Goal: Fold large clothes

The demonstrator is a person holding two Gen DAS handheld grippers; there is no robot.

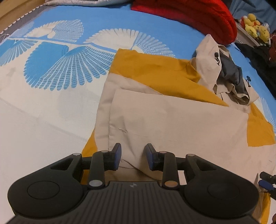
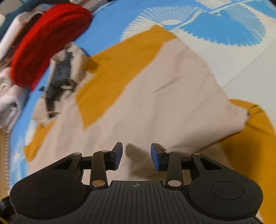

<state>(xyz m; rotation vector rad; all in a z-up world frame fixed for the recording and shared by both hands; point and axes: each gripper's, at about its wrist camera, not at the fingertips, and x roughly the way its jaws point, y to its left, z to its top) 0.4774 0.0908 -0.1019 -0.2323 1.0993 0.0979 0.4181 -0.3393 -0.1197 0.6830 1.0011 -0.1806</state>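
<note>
Garment: beige-and-mustard jacket (image 1: 172, 117) lies spread on the bed, near hem just ahead of both grippers, hood end far.
Left gripper (image 1: 132, 157): jaws parted wide, beige hem cloth lies between the pads, not pinched, holds nothing.
Right gripper (image 2: 136, 157): jaws parted wide over beige cloth, nothing gripped; view is blurred.
Handling: judged light, soft, floppy, thin woven cloth; slides a bit on itself, no fragility; will sag and drag if lifted by one point.
Grip: judged best at the two near hem corners, one per gripper, pinching both layers at the seam edge.
Folded flap: beige panel already lies over the mustard body, edge crease shows on the left.
Hood (image 1: 229, 75): crumpled, dark grey lining exposed, small dark printed figures, at the far end.
Surface: bedsheet (image 1: 60, 72), blue and white with feather fan print, soft, some give.
Far: red knit item (image 1: 198, 15) bunched beyond the hood; yellow plush toys (image 1: 255, 27) on a shelf; folded white cloth (image 2: 10, 96) beside the red knit.
</note>
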